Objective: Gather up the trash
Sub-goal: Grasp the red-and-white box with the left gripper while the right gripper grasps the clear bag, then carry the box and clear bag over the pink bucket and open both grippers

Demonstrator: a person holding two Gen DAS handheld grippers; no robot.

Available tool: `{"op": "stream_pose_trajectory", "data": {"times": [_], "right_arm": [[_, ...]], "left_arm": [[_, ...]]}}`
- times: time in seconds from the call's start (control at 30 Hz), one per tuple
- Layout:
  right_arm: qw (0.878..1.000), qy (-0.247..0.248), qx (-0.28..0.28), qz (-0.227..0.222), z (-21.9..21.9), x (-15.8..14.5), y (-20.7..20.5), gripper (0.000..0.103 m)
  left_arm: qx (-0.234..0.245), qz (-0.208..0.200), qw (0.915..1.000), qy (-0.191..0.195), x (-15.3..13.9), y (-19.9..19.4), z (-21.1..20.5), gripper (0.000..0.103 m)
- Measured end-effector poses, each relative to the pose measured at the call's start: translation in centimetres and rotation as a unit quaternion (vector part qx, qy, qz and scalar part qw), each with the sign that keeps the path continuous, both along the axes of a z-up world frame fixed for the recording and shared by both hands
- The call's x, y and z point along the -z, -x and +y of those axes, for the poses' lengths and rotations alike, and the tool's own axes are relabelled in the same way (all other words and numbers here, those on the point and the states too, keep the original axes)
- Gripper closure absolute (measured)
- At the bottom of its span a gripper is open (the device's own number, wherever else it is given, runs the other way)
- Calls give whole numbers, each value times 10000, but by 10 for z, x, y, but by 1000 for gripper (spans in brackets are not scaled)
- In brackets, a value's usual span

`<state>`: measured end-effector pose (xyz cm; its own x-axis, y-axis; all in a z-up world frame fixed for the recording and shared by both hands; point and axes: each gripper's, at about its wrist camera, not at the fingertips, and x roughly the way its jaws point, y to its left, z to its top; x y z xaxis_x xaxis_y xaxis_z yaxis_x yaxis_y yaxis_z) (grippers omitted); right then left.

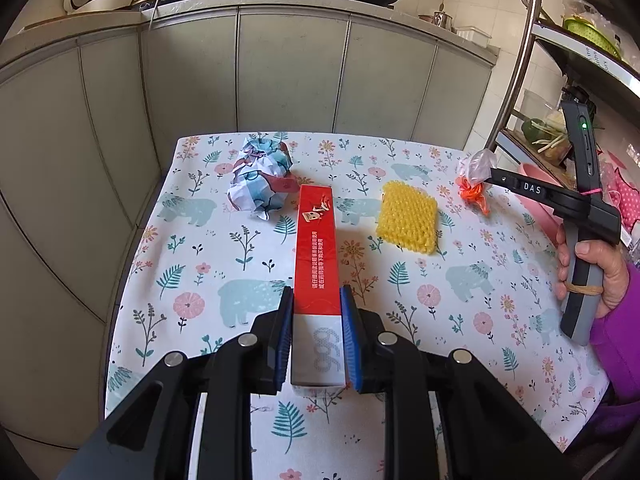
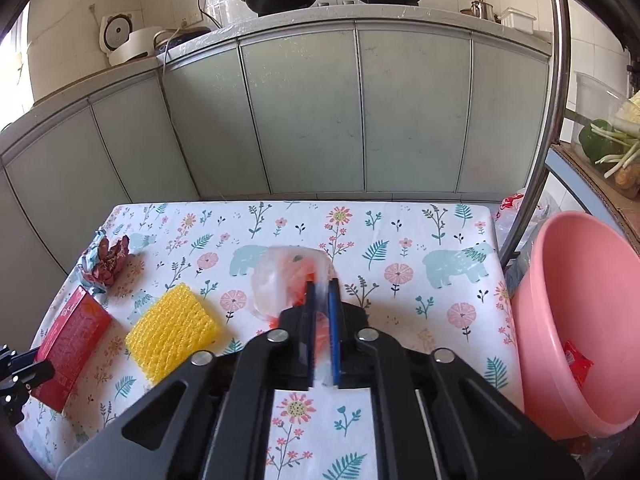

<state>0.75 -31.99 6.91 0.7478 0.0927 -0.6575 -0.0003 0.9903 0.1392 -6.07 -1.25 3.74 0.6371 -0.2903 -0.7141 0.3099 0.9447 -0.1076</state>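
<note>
1. Red carton (image 1: 317, 256): laid flat on the floral counter (image 1: 460, 288), long axis running 6 to 12 o'clock in the left wrist view; white near end gripped between the blue pads of the left claw (image 1: 316, 336), which is closed on its sides.
2. Clear plastic bag (image 2: 288, 280) with orange scraps: pinched in the narrowly closed right claw (image 2: 322, 292), seen at 3 o'clock from the left wrist, raised above the counter edge.
3. Right hand (image 1: 592, 276): wrapped around the grey handle, purple sleeve shown.
4. Crumpled paper ball (image 1: 260, 178): at 11 o'clock, just beside the carton's far end.
5. Yellow foam net (image 1: 408, 218): at 1 o'clock, apart from the carton.
6. Pink basin (image 2: 576, 320): off the counter's right edge, a red wrapper (image 2: 576, 364) inside.
</note>
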Motion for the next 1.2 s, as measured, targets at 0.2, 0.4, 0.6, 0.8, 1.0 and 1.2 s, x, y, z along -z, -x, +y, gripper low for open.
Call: {"op": "stream_pose_trajectory", "data": {"times": [0.2, 0.4, 0.6, 0.8, 1.0, 1.2], "right_arm": [[9996, -220, 28, -151, -7, -15, 28, 99], [9991, -181, 116, -376, -15, -33, 61, 99], [9975, -144, 456, -515, -39, -46, 84, 99], [9930, -118, 1006, -607, -76, -52, 103, 99], [9843, -117, 1622, -682, -119, -52, 123, 99], [9747, -178, 2125, -664, -158, -44, 136, 99]], "left_arm": [[74, -183, 9998, 51, -13, 5, -5, 81], [277, -360, 9988, 163, -28, 9, -18, 81], [652, -557, 9958, 313, -46, 10, -46, 81], [1159, -680, 9896, 519, -62, 8, -85, 81], [1641, -770, 9812, 656, -76, 4, -134, 81], [2205, -800, 9692, 756, -87, 1, -191, 81]]}}
